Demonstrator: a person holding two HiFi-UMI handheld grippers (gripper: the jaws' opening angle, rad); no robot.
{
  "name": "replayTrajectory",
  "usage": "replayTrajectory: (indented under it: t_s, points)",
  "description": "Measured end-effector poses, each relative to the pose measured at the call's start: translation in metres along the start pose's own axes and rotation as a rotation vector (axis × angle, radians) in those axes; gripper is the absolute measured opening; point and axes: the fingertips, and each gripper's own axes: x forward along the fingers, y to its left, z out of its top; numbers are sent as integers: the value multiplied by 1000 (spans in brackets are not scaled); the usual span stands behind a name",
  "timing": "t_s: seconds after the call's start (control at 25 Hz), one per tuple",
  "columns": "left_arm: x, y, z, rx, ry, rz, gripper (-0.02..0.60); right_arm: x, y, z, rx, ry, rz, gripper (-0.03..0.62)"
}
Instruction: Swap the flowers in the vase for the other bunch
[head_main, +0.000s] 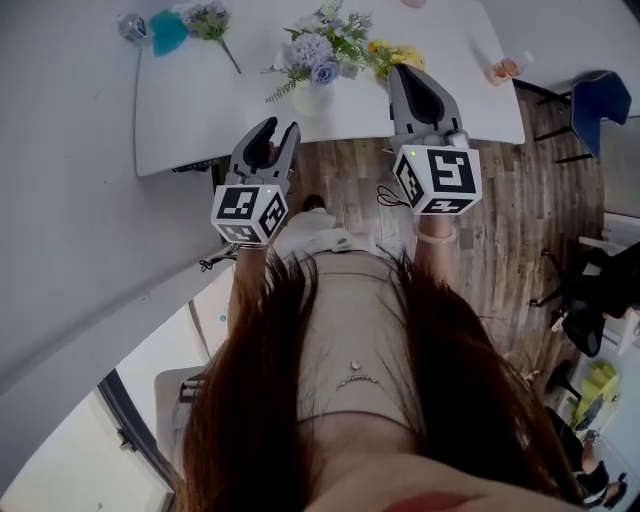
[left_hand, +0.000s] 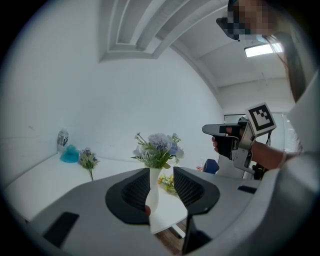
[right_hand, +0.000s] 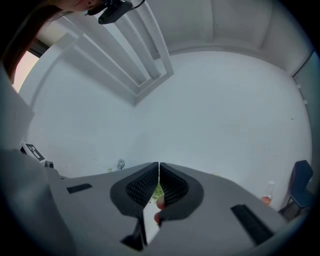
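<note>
Left gripper (head_main: 280, 128) released, jaws apart, nothing between them. Right gripper (head_main: 399, 70) clenched, empty. Vase (head_main: 311, 97) with blue flowers (head_main: 322, 48) stands at the desk's (head_main: 200, 110) near edge, yellow bunch (head_main: 396, 55) just beside it.

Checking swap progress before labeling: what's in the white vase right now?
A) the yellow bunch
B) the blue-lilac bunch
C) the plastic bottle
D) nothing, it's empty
B: the blue-lilac bunch stands in the white vase, while the yellow bunch lies on the table beside it.
</note>
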Motion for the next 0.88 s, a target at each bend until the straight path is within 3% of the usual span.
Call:
replayTrajectory:
  t_s: [0.24,0.56,0.88]
  points:
    - [17,15,-14,-3,45,-58,167,17,2,2,-23,-3,-42,29]
    - [35,23,-23,0,81,-117,170,23,3,1,-36,11,-92,29]
    - [49,28,-25,6,81,-108,181,20,-8,-1,-39,21,-114,29]
